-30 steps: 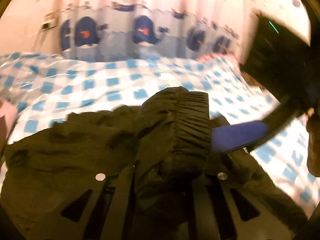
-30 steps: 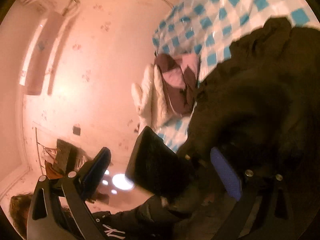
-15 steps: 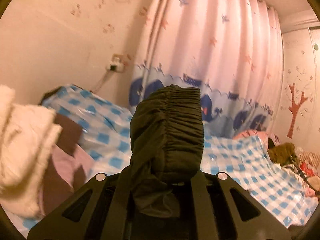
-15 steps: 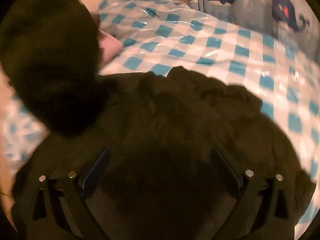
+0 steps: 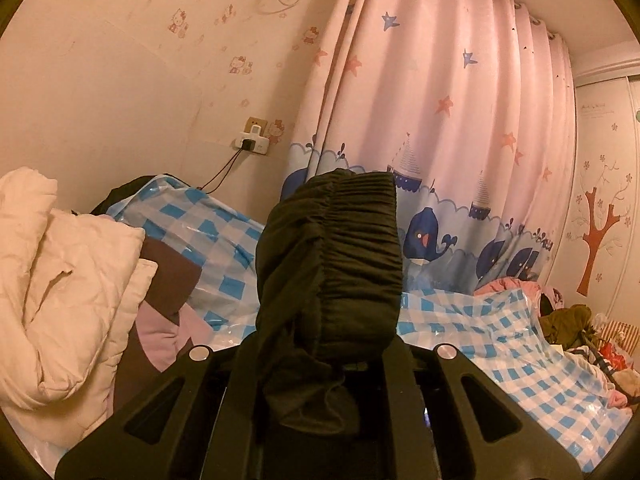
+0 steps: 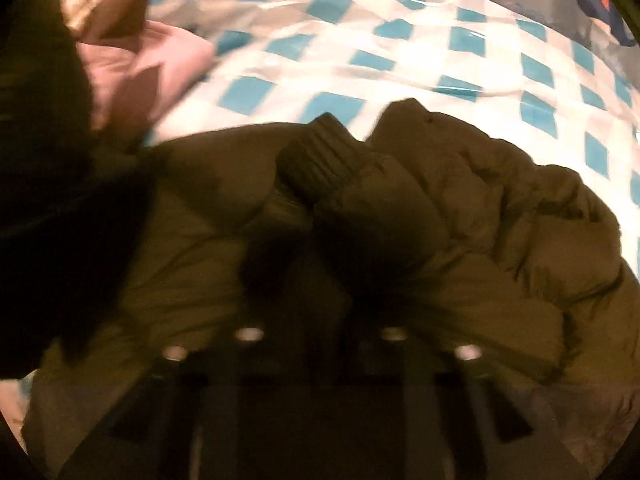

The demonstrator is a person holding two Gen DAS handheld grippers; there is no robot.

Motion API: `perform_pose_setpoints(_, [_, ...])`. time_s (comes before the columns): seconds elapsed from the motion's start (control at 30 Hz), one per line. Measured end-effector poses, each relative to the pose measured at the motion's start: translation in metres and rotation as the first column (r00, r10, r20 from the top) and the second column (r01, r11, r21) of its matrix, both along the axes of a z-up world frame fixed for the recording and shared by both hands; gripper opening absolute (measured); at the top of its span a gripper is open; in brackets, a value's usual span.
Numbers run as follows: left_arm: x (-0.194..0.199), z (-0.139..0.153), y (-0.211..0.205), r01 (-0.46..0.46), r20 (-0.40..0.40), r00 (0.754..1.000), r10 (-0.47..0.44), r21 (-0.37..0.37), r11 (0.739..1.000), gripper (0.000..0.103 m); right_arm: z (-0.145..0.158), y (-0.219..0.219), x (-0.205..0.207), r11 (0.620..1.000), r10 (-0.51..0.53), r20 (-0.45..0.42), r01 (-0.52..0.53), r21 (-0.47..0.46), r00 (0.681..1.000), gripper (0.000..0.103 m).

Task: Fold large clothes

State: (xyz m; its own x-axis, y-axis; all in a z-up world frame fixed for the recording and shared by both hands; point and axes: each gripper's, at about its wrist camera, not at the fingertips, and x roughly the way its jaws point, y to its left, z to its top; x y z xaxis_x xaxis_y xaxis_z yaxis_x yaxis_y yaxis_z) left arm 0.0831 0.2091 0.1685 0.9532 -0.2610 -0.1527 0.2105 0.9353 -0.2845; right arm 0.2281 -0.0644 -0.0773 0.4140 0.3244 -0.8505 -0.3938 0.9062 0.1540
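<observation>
A dark olive puffy jacket (image 6: 460,240) lies crumpled on the blue-checked bed sheet (image 6: 360,60), with a ribbed cuff (image 6: 320,160) on top. In the right wrist view my right gripper (image 6: 320,300) is down on the jacket. Its jaws are closing with a fold of jacket fabric pinched between them, and the fingertips are lost in the dark cloth. In the left wrist view my left gripper (image 5: 332,360) is shut on a gathered elastic edge of the jacket (image 5: 340,248), held up in the air above the bed.
A cream quilt (image 5: 60,280) and brown-and-pink bedding (image 5: 168,280) are piled at the left. A pink curtain (image 5: 440,120) hangs behind the bed, and a wall socket with a cable (image 5: 252,140) is beside it. Loose clothes (image 5: 580,328) lie at the far right. Pink cloth (image 6: 132,72) sits beside the jacket.
My left gripper lifted the elastic edge off the bed and turned toward the curtain. The right gripper swung down onto the jacket, and its wide-open jaws came together on the fabric.
</observation>
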Motion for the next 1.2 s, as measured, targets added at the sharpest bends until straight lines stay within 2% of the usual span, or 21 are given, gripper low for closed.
perform_pose_setpoints(0.13, [-0.004, 0.0, 0.007, -0.009, 0.003, 1.0, 0.009, -0.022, 1.0, 0.007, 0.03, -0.008, -0.021, 0.988, 0.057, 0.033, -0.061, 0.14, 0.998, 0.015])
perform_pose_setpoints(0.2, [-0.006, 0.002, 0.006, -0.012, 0.009, 1.0, 0.012, -0.023, 1.0, 0.007, 0.052, -0.008, -0.041, 0.975, 0.104, 0.122, -0.125, 0.185, 0.987, 0.016])
perform_pose_setpoints(0.23, [-0.006, 0.002, 0.005, -0.01, 0.009, 1.0, 0.01, -0.026, 1.0, 0.007, 0.054, -0.002, -0.047, 0.979, 0.122, 0.146, -0.144, 0.146, 0.982, 0.026])
perform_pose_setpoints(0.27, [-0.004, 0.003, 0.002, -0.006, 0.006, 1.0, 0.006, -0.027, 1.0, 0.007, 0.047, 0.008, -0.047, 0.981, 0.156, 0.125, -0.168, 0.095, 0.98, 0.04])
perform_pose_setpoints(0.3, [-0.003, 0.003, -0.001, -0.003, 0.002, 1.0, 0.003, -0.028, 1.0, 0.006, 0.034, 0.02, -0.04, 0.981, 0.18, 0.064, -0.183, 0.061, 0.982, 0.081])
perform_pose_setpoints(0.33, [-0.001, 0.002, -0.006, 0.007, -0.005, 1.0, -0.007, -0.029, 1.0, 0.006, 0.009, 0.03, -0.029, 0.982, 0.189, -0.077, -0.19, 0.005, 0.979, 0.089])
perform_pose_setpoints(0.37, [0.001, 0.002, -0.013, 0.02, -0.013, 1.0, -0.02, -0.029, 0.999, 0.006, -0.003, 0.028, -0.025, 0.984, 0.177, -0.133, -0.179, -0.005, 0.975, 0.089])
perform_pose_setpoints(0.4, [0.004, 0.001, -0.019, 0.033, -0.018, 0.999, -0.033, -0.024, 0.999, 0.006, -0.004, 0.02, -0.025, 0.987, 0.162, -0.144, -0.159, 0.033, 0.976, 0.089])
perform_pose_setpoints(0.47, [0.008, -0.001, -0.04, 0.067, -0.027, 0.997, -0.067, 0.005, 0.998, 0.006, 0.013, -0.014, -0.031, 0.971, 0.126, -0.125, -0.097, 0.217, 0.984, 0.089])
perform_pose_setpoints(0.5, [0.011, -0.002, -0.051, 0.084, -0.033, 0.996, -0.084, 0.016, 0.996, 0.006, 0.024, -0.041, -0.037, 0.946, 0.096, -0.124, -0.051, 0.321, 0.988, 0.089])
perform_pose_setpoints(0.57, [0.017, -0.005, -0.073, 0.124, -0.045, 0.991, -0.123, 0.024, 0.992, 0.007, 0.038, -0.091, -0.048, 0.9, 0.045, -0.137, 0.019, 0.435, 0.99, 0.089])
perform_pose_setpoints(0.67, [0.027, -0.021, -0.126, 0.206, -0.075, 0.977, -0.202, 0.047, 0.977, 0.006, 0.052, -0.166, -0.065, 0.875, -0.074, -0.137, 0.13, 0.466, 0.988, 0.089])
perform_pose_setpoints(0.73, [0.034, -0.04, -0.163, 0.277, -0.119, 0.955, -0.27, 0.043, 0.96, 0.007, 0.053, -0.226, -0.077, 0.836, -0.162, -0.166, 0.225, 0.501, 0.973, 0.089])
perform_pose_setpoints(0.8, [0.044, -0.072, -0.21, 0.375, -0.213, 0.908, -0.36, 0.035, 0.926, 0.012, 0.051, -0.266, -0.089, 0.819, -0.232, -0.185, 0.294, 0.493, 0.955, 0.089])
perform_pose_setpoints(0.87, [0.058, -0.119, -0.266, 0.485, -0.381, 0.819, -0.43, 0.057, 0.873, 0.019, 0.046, -0.292, -0.092, 0.807, -0.271, -0.211, 0.341, 0.482, 0.939, 0.089])
perform_pose_setpoints(0.93, [0.062, -0.155, -0.303, 0.535, -0.502, 0.756, -0.42, 0.104, 0.839, 0.027, 0.037, -0.316, -0.099, 0.783, -0.319, -0.233, 0.394, 0.481, 0.919, 0.089])
perform_pose_setpoints(0.97, [0.062, -0.176, -0.324, 0.569, -0.565, 0.717, -0.409, 0.135, 0.811, 0.03, 0.038, -0.323, -0.102, 0.772, -0.337, -0.228, 0.407, 0.488, 0.913, 0.089])
perform_pose_setpoints(1.03, [0.056, -0.192, -0.337, 0.593, -0.609, 0.69, -0.391, 0.167, 0.787, 0.036, 0.043, -0.334, -0.11, 0.748, -0.398, -0.183, 0.434, 0.503, 0.899, 0.089])
perform_pose_setpoints(1.07, [0.05, -0.192, -0.338, 0.597, -0.608, 0.693, -0.387, 0.183, 0.781, 0.042, 0.045, -0.33, -0.111, 0.74, -0.417, -0.157, 0.435, 0.513, 0.895, 0.089])
perform_pose_setpoints(1.13, [0.041, -0.179, -0.329, 0.593, -0.581, 0.713, -0.393, 0.201, 0.78, 0.061, 0.064, -0.328, -0.12, 0.741, -0.448, -0.064, 0.41, 0.531, 0.892, 0.089])
perform_pose_setpoints(1.2, [0.038, -0.165, -0.324, 0.572, -0.553, 0.749, -0.365, 0.262, 0.777, 0.088, 0.082, -0.319, -0.117, 0.741, -0.429, -0.01, 0.359, 0.567, 0.903, 0.089])
